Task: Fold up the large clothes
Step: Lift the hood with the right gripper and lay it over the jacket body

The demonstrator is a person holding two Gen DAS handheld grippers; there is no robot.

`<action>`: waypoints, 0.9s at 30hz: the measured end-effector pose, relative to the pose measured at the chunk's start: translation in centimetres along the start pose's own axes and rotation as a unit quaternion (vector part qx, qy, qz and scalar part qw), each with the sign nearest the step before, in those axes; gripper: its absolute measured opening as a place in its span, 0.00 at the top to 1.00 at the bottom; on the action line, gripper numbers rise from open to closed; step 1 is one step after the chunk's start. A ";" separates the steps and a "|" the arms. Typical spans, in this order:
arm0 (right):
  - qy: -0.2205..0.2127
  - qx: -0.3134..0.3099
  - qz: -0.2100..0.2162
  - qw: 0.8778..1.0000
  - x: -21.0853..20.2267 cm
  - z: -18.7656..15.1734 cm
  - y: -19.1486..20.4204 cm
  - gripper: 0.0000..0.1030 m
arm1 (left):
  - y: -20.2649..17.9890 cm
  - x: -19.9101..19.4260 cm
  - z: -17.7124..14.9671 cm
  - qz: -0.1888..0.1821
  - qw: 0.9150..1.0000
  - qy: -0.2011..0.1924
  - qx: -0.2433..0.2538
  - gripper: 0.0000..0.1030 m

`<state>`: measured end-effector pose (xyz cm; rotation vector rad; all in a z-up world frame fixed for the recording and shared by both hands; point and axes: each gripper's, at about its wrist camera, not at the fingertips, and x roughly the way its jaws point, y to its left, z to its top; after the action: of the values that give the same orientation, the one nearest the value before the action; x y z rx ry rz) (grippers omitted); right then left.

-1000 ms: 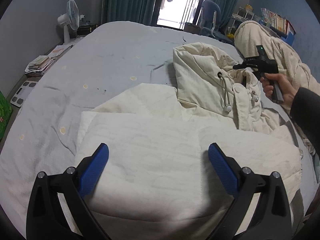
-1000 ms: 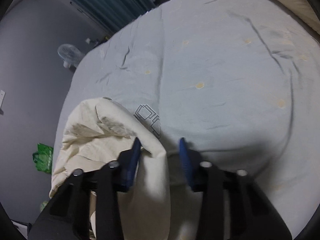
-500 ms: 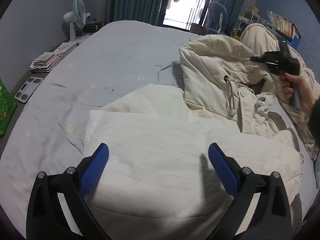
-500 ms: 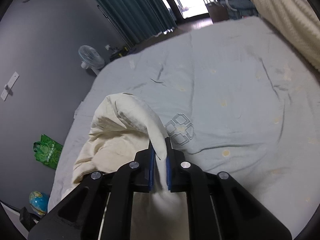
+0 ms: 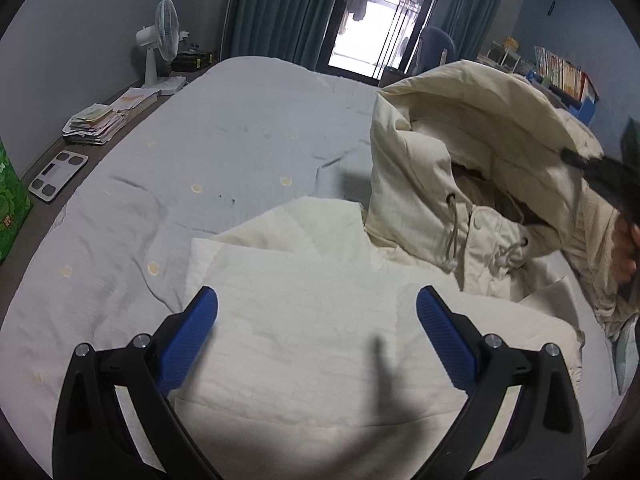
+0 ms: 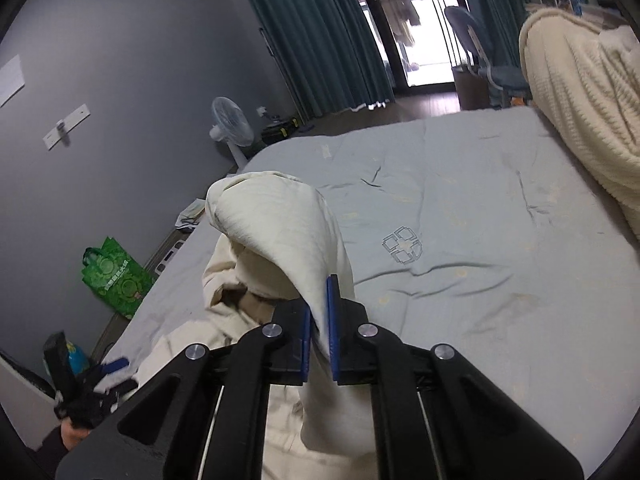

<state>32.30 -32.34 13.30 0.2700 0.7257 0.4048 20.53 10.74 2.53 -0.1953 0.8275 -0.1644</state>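
Observation:
A large cream hooded coat lies on the grey bed, its body folded flat at the near side. My left gripper is open and empty, hovering just above the flat folded part. My right gripper is shut on the edge of the coat's hood and holds it lifted off the bed. In the left wrist view the raised hood arches up at the right, drawstrings hanging, and the right gripper shows at the right edge. The left gripper shows at the lower left of the right wrist view.
A cream knitted blanket is heaped at the bed's far right. A fan, stacked papers, a scale and a green bag stand on the floor left of the bed. A chair stands by the window.
My right gripper closed on the hood edge and lifted it up and toward the right. The left gripper stayed open over the folded body.

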 end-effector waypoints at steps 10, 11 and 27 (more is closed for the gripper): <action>-0.034 -0.009 0.000 0.999 -5.8 -4.9 2.2 0.95 | 0.4 -1.0 0.4 -0.008 1.000 -0.015 -0.008 0.07; -0.035 -0.012 0.000 0.999 -6.2 -5.4 2.5 0.95 | 0.4 -1.1 0.6 -0.009 1.000 -0.018 -0.006 0.07; -0.045 -0.023 -0.006 0.999 -12.2 -15.8 4.4 0.96 | -0.6 -5.5 1.0 -0.039 0.995 -0.080 0.038 0.07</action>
<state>12.00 -32.34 10.70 0.2389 0.6277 0.3950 17.56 11.51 7.22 -0.1670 0.6542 -0.2492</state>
